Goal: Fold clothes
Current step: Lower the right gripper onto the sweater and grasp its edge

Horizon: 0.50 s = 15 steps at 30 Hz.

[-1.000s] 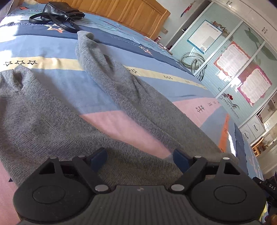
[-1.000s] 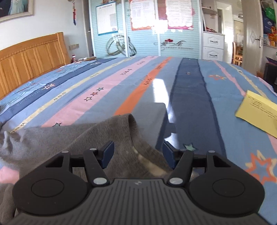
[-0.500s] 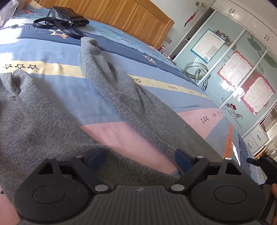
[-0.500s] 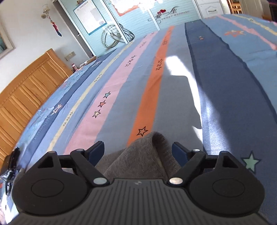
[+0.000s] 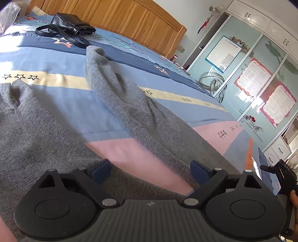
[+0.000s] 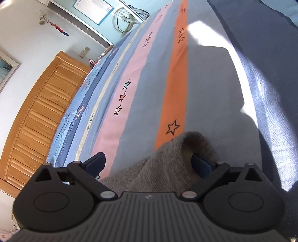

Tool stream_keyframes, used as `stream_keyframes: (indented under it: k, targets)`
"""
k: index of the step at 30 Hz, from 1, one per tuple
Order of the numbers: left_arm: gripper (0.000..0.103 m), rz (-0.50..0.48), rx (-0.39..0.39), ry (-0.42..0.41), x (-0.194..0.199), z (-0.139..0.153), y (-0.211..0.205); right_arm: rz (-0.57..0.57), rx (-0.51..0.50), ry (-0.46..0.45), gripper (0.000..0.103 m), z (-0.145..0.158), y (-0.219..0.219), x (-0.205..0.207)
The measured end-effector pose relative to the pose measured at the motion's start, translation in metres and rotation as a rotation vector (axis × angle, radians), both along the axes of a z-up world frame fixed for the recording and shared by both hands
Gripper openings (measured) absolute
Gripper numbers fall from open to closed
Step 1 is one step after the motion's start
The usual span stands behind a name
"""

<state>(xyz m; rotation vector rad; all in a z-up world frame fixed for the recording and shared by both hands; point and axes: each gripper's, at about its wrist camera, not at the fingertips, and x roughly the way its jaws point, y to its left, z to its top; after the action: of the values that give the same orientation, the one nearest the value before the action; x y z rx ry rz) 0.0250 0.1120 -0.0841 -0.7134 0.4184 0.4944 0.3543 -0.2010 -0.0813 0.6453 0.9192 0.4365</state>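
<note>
Grey sweater (image 5: 130, 115) lies spread on the bed (image 5: 61, 104), its knit under and between the left gripper's (image 5: 150, 170) two blue fingers (image 5: 101, 168), which stand wide and are opening, pressing nothing. One sleeve runs away toward a black handbag (image 5: 70, 26) near the wooden headboard (image 5: 115, 16). The right gripper (image 6: 149, 164) is opening too; a folded corner of the sweater (image 6: 167, 160) humps between its fingers, draping against the right-side finger (image 6: 201, 165), unclamped. Beyond lie the striped bedcover and one wardrobe (image 5: 257, 74) with posters.
</note>
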Motion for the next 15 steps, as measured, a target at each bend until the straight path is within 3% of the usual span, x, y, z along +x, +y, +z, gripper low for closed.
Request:
stream_keyframes:
  k: [3,5,6,8,12,14,15]
  targets:
    - [0.093,0.000,0.000,0.003,0.000,0.000,0.000,0.009,-0.081,0.014,0.095,0.006,0.012,0.005]
    - [0.093,-0.001,0.001,0.006,0.000,0.001,-0.001,0.023,-0.197,0.011,0.043,0.011,0.026,0.008]
    - [0.093,0.000,-0.001,0.006,0.000,0.001,0.000,0.030,-0.261,0.022,0.010,0.012,0.033,0.008]
    - [0.094,0.001,-0.006,0.007,0.000,0.001,0.000,0.059,-0.335,-0.001,0.009,0.012,0.046,0.003]
    - [0.094,-0.002,-0.008,0.012,0.000,0.001,0.000,0.123,-0.389,-0.142,0.008,0.021,0.059,-0.018]
    - [0.095,-0.004,-0.008,0.014,0.001,0.001,0.000,0.217,-0.565,-0.315,0.008,0.031,0.078,-0.044]
    - [0.095,-0.004,-0.007,0.014,0.001,0.001,0.000,0.279,-0.721,-0.413,0.008,0.030,0.094,-0.058]
